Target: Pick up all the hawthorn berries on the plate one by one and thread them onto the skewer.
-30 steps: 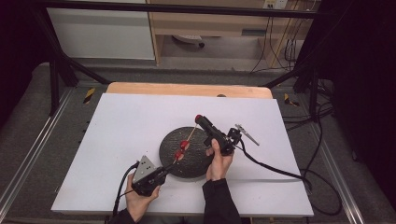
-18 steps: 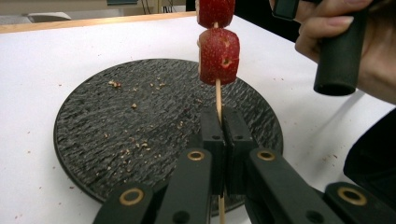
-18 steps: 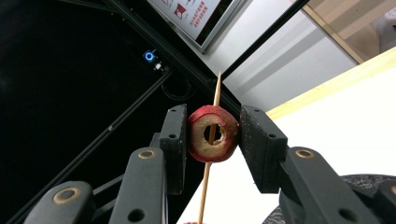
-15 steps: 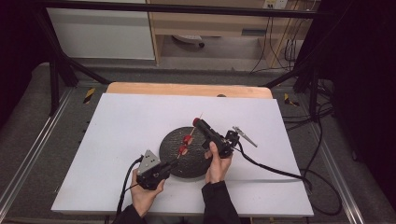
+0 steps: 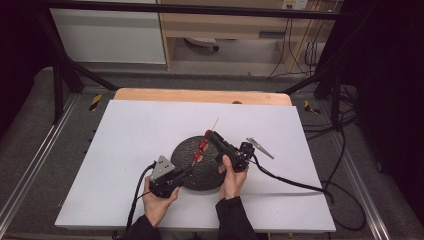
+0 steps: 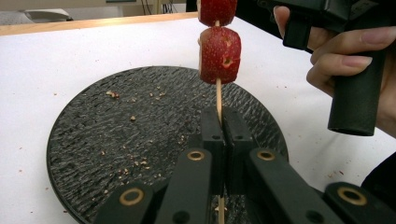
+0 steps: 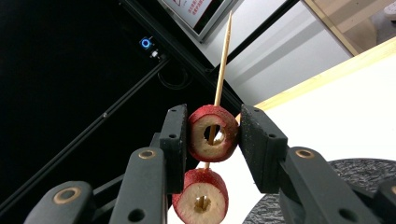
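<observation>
You had the skewer (image 6: 218,95) pinched low in your left gripper (image 6: 219,121), jaws closed tight on the bare stick just above the dark plate (image 5: 200,172), and your right gripper (image 7: 212,133) was clamped on the upper fruit ring (image 7: 211,134) with the stick running through its hole. A second ago the skewer lay lower and flatter across the plate; by this moment you had tilted it up, its tip (image 5: 216,120) pointing toward the far side of the white table (image 5: 125,130), and the right gripper had moved along with it. The lower fruit ring (image 6: 219,55) sat on the stick just above the left jaws, the held ring right beyond it, well short of the tip. That looked to me like the second piece being slid down to meet the first, so the threading seemed partly done. Crumbs (image 6: 133,161) dotted the plate, and a small metal tool (image 5: 260,148) lay on the table to the right.
</observation>
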{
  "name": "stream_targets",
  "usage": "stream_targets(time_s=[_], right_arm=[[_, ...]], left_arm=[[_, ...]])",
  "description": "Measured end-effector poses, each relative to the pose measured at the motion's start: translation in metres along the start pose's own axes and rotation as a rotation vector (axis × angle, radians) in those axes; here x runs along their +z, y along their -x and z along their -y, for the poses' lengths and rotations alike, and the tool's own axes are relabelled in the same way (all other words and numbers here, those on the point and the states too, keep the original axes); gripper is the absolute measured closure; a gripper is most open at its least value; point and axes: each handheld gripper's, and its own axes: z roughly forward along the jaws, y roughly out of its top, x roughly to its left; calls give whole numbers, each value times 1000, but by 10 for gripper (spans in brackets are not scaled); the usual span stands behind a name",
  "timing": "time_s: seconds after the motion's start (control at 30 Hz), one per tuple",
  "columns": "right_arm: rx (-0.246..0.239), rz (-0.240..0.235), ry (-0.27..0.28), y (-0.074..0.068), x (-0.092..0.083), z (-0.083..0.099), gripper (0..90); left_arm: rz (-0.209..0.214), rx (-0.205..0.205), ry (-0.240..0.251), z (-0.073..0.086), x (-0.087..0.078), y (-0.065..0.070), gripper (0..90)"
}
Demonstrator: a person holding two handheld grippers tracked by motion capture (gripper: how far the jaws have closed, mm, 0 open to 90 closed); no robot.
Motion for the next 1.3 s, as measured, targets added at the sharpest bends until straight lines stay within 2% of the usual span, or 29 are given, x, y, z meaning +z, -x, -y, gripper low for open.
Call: stream_targets(time_s=[0.1, 0.2, 0.33, 0.47, 0.67, 0.8, 0.93, 1.13, 1.3], right_arm=[[-13, 6, -13, 0, -1, 0, 629], [-50, 18, -33, -1, -2, -3, 606], [-89, 27, -69, -3, -4, -8, 494], [-161, 42, -126, -4, -8, -15, 393], [-260, 77, -262, -2, -13, -22, 189], [-332, 106, -358, 0, -16, -25, 99], [-409, 138, -445, 3, -20, -27, 45], [-463, 177, -549, 14, -31, -32, 11], [-525, 200, -608, 22, -45, -33, 5]], left_arm=[[6, 0, -4, 1, -1, -1, 885], [9, -1, -8, 2, -3, -2, 886], [9, -3, -19, 4, -5, -6, 886], [7, -1, -31, 7, -11, -10, 886], [1, -2, -58, 10, -19, -19, 885], [-1, 2, -77, 11, -25, -24, 885], [-2, 7, -96, 10, -30, -29, 885], [2, 16, -126, 9, -36, -36, 885], [2, 30, -152, 3, -40, -42, 884]])
